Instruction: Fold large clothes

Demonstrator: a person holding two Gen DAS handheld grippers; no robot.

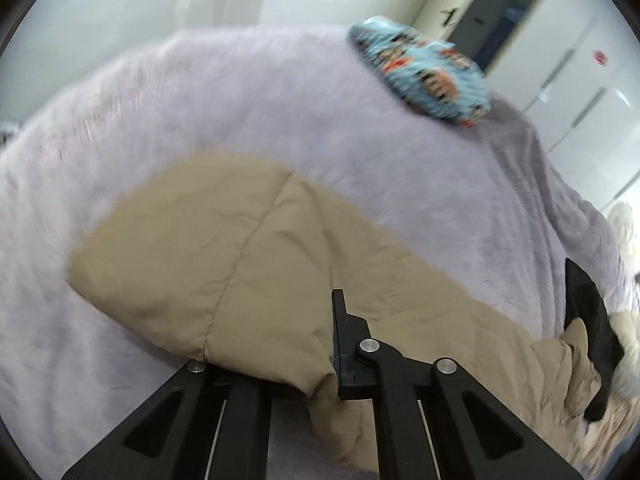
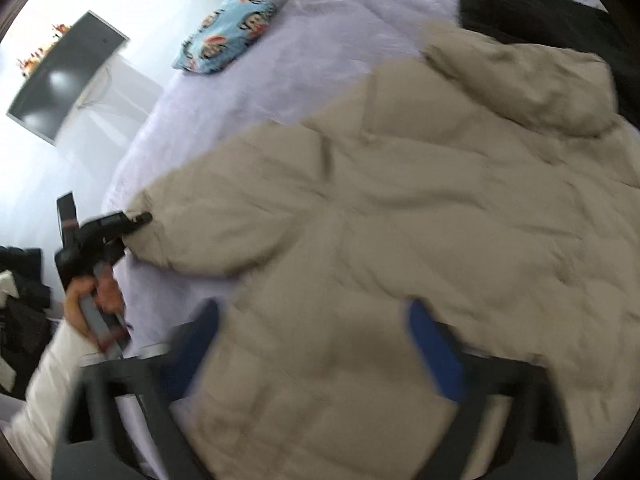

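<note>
A beige puffer jacket [image 2: 400,220] lies spread on a bed covered with a lavender blanket [image 2: 256,92], filling the centre and right of the right wrist view, its hood toward the upper right. One sleeve extends to the left of the frame, where the left gripper [image 2: 132,226] has its jaws closed on the cuff; a hand [image 2: 94,300] in a white sleeve holds that gripper at lower left. In the left wrist view the same sleeve [image 1: 224,272] runs from the frame's bottom centre toward the middle left, and the cuff is pinched between the jaws of the left gripper [image 1: 320,376] at the bottom. The right gripper [image 2: 316,344] sits at the bottom of its own view with jaws partly apart, straddling the jacket's lower portion; motion blur prevents telling whether the pads press on the fabric. A black garment [image 2: 540,28] lies at the upper right beside the hood. A blue patterned cloth [image 2: 224,36] rests on the blanket at upper left, well apart from the jacket.
</note>
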